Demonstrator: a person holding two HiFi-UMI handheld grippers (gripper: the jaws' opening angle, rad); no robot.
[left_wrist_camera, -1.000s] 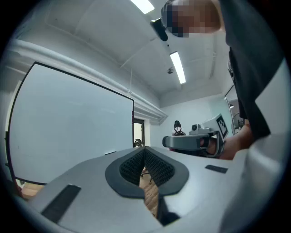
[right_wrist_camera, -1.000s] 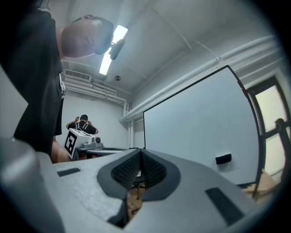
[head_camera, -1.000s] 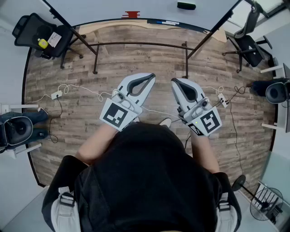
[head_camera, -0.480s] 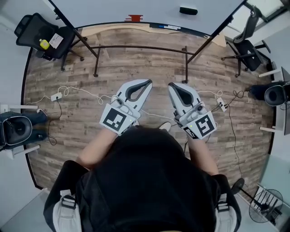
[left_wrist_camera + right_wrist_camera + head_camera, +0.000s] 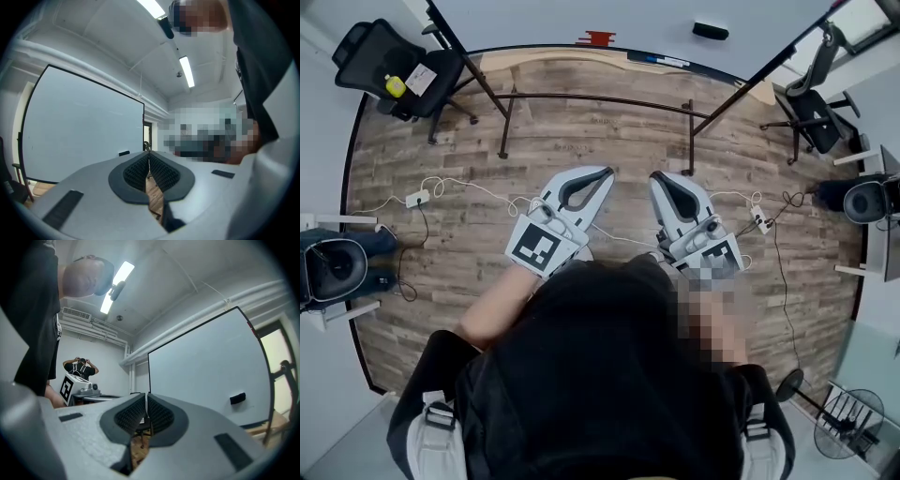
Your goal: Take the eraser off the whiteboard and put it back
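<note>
A small black eraser (image 5: 711, 31) sticks to the whiteboard (image 5: 581, 14) at the top of the head view; it also shows as a dark block, the eraser (image 5: 237, 398), right of the jaws in the right gripper view and as a small dark eraser (image 5: 123, 153) in the left gripper view. My left gripper (image 5: 606, 173) and right gripper (image 5: 658, 178) are held side by side over the wooden floor, well short of the board. Both point level toward the whiteboard with jaws pressed together and nothing between them.
The whiteboard stands on a black metal frame (image 5: 600, 98) with angled legs. Black office chairs sit at the far left (image 5: 380, 61) and far right (image 5: 814, 103). White cables and a power strip (image 5: 417, 198) lie on the floor. Another person (image 5: 80, 368) stands in the background.
Both grippers and I have moved forward toward the whiteboard; the board frame and eraser sit slightly lower and nearer in the head view. Both jaws stayed shut.
</note>
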